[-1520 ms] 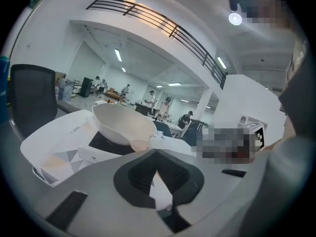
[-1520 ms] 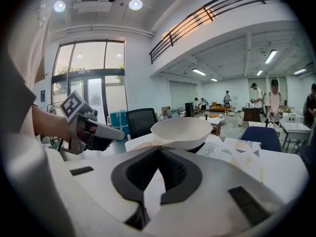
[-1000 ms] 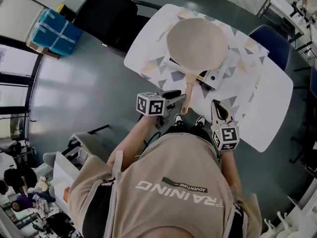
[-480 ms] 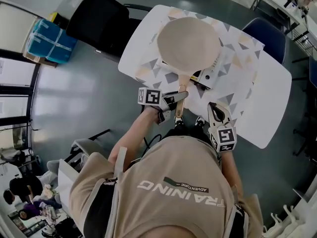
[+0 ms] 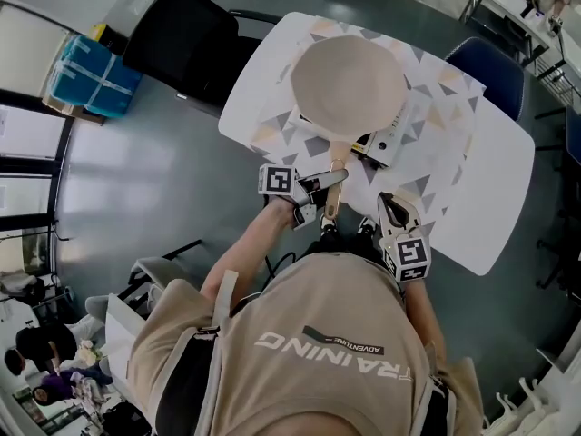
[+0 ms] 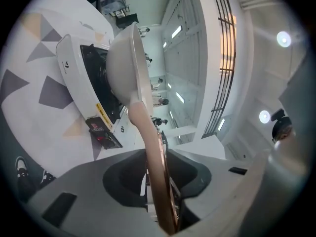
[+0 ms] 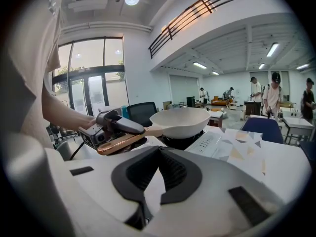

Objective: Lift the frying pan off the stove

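A cream frying pan (image 5: 349,84) rests on a white induction stove (image 5: 386,143) on the patterned table. Its wooden handle (image 5: 338,157) points toward me. My left gripper (image 5: 331,189) is level and has been closing its jaws. The left gripper view shows the handle (image 6: 153,152) running straight between the two dark pads, which touch it on both sides. In the right gripper view the upper finger (image 7: 123,126) lies on the handle (image 7: 118,142), with the pan (image 7: 180,120) seated on the stove (image 7: 207,142). My right gripper (image 5: 397,205) hovers over the table's near edge, tips together, holding nothing.
The white table (image 5: 490,180) carries a cloth with grey and tan triangles. A black chair (image 5: 182,34) stands to its left and a blue chair (image 5: 481,66) to its right. Blue boxes (image 5: 86,66) sit on the floor at far left. Several people (image 7: 264,95) stand far off.
My left gripper has slid right from beside the handle onto it, rolled over, and its jaws have narrowed around the handle. The pan and the right gripper have stayed put.
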Motion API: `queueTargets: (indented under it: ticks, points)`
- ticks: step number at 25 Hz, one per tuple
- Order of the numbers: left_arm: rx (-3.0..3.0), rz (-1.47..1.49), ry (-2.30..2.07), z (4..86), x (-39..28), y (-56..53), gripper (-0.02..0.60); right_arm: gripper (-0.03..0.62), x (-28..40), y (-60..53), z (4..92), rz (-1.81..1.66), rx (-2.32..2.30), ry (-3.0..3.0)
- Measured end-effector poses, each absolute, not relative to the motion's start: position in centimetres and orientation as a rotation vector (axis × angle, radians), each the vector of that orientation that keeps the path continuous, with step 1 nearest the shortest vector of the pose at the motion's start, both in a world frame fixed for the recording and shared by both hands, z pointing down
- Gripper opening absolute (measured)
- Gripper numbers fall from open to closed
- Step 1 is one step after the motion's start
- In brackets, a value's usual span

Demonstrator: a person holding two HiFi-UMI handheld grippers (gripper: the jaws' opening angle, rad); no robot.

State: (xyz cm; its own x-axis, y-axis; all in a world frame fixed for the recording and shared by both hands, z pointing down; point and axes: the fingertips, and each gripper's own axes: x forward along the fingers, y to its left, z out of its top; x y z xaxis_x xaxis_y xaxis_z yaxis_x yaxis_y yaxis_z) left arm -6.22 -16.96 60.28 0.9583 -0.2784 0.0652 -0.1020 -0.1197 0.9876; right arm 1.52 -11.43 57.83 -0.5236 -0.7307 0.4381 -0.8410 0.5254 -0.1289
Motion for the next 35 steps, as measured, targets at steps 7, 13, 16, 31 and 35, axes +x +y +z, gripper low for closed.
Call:
queueTargets:
  ticks: [7, 13, 16, 31, 35]
  points:
    - [1.723, -0.186, -0.289, 60.2, -6.5, -17.2, 0.132, 0.003, 1.5, -11.5, 57.9, 0.476, 1.318, -2.425]
    - [1.676, -0.246, -0.266, 59.9, -6.6, -17.1, 0.129, 0.003, 1.9, -11.5, 58.2, 0.484, 1.329, -2.408]
    - [1.738, -0.245, -0.27, 59.6, -6.8, -17.2, 0.137, 0.003, 1.9, -11.5, 58.4, 0.49, 1.321, -2.404]
    - [1.679, -0.012, -0.234, 61.4, -4.2, -17.1, 0.143, 0.003, 1.8, -11.9, 59.1, 0.513, 1.311, -2.396]
    - [1.656, -0.018, -0.226, 61.3, -2.3, -17.5, 0.129, 0.003, 1.7, -11.6, 59.0, 0.508, 1.297, -2.399]
